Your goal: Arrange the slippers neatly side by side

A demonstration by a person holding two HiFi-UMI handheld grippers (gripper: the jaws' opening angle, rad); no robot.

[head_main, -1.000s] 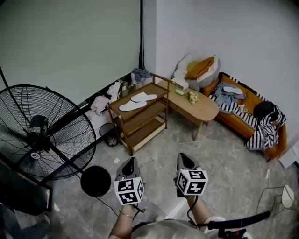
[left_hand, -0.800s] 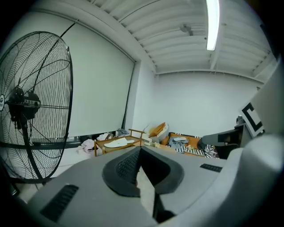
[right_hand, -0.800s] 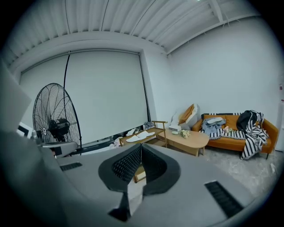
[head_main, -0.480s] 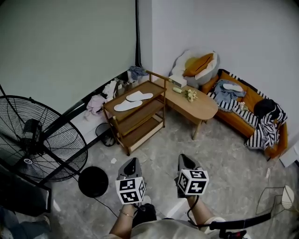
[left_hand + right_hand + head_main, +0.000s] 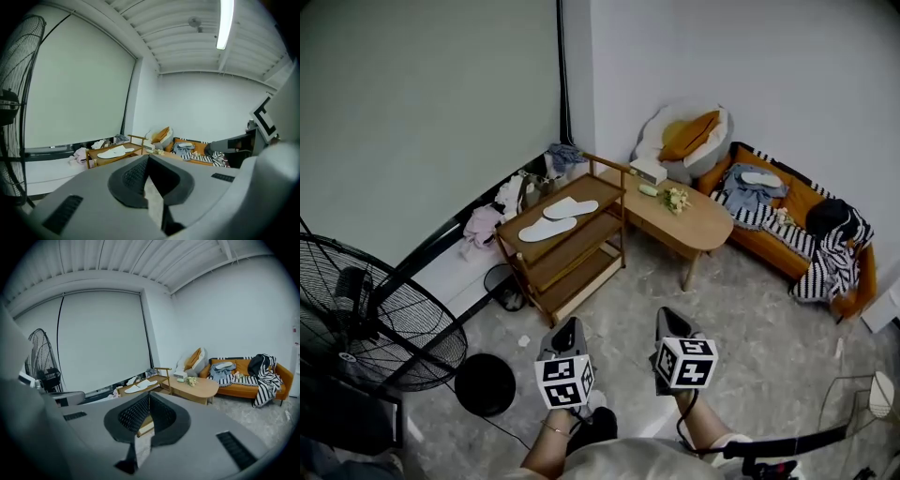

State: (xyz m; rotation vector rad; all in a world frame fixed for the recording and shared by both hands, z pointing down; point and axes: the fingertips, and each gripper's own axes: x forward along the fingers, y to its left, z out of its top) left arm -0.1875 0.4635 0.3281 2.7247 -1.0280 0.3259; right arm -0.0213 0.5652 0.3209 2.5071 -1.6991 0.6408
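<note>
Head view: left claw (image 5: 566, 326) and right claw (image 5: 668, 319) were held low, both empty; the slippers (image 5: 558, 218) lay well ahead and to their left on the top shelf (image 5: 598, 187).
Left claw view: jaws together on nothing; slippers (image 5: 112, 151) far ahead, left of the tips.
Right claw view: jaws together; slippers (image 5: 143, 385) far ahead.
Step advice: get near first, open each claw short of the shelf, then take one slipper each.

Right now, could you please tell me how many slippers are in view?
3. The first slipper and second slipper lie together on the top shelf of the wooden rack. The third slipper rests on clothes on the orange sofa. More may hide among clothes.
</note>
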